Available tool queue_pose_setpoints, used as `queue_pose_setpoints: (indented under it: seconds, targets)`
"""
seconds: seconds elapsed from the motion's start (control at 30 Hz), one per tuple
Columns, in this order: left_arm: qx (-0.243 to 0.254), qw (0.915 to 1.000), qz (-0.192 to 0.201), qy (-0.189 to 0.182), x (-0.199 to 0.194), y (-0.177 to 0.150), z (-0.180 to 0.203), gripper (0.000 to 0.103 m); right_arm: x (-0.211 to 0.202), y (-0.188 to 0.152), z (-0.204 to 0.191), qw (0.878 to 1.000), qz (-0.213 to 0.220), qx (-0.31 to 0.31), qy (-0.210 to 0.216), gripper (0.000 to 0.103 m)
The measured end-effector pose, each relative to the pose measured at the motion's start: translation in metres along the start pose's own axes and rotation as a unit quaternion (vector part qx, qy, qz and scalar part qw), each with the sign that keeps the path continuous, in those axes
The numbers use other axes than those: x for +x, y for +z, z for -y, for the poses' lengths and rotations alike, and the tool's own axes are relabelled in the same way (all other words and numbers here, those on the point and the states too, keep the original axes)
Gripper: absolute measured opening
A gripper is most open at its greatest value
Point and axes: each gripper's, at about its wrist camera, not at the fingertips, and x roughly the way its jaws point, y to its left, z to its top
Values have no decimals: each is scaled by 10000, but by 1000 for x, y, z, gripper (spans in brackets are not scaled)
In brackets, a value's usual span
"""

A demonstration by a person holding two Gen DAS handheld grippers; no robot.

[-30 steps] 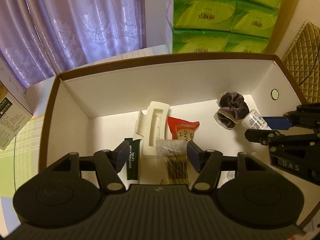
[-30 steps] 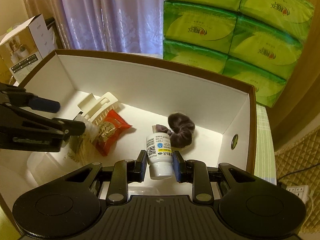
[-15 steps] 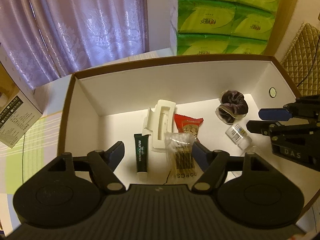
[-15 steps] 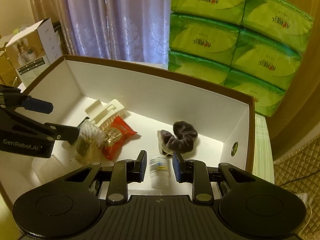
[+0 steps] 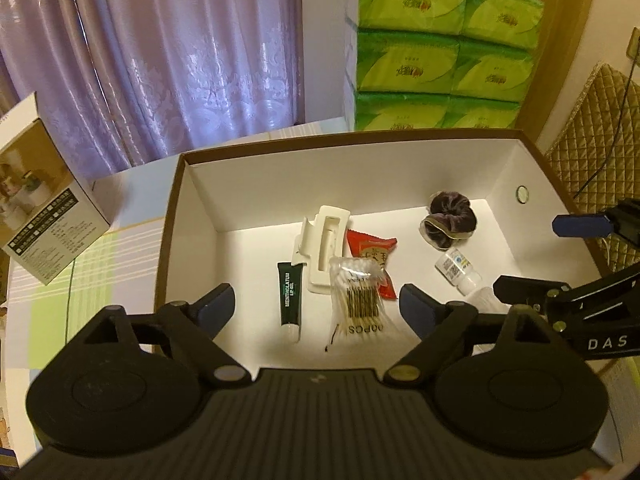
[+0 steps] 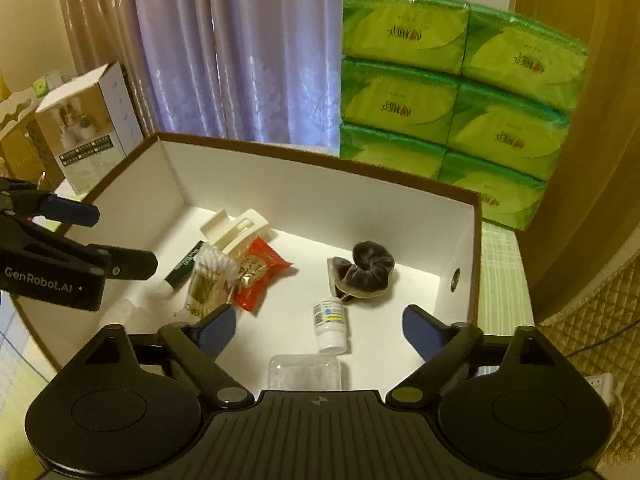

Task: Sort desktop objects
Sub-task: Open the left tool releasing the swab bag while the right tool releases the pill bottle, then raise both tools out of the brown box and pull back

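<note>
Small bottle (image 6: 330, 322) lies free between scrunchie (image 6: 366, 270) and box wall (image 6: 460, 256).

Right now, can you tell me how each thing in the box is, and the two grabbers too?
Left gripper: open, empty.
Right gripper: open, empty.
Box: lidless.
Small white bottle: lying down, capped.
Green tube: lying flat.
Scrunchie: loose.

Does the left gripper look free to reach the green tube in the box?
Probably yes. The left gripper is open above the box, and the green tube lies bare on the floor between its fingers' line, with only the swab bag beside it.
</note>
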Motion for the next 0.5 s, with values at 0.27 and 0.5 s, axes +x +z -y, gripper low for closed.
queue_pose_setpoints:
  seconds: [0.27, 0.5]
  targets:
    - [-13, 9999, 148, 10, -37, -15, 4, 91, -39, -7, -6, 9994, 258, 208, 75, 101]
    - [-131, 9996, 243, 67, -73, -34, 8, 92, -77, -20, -12, 9983, 453, 339, 116, 101]
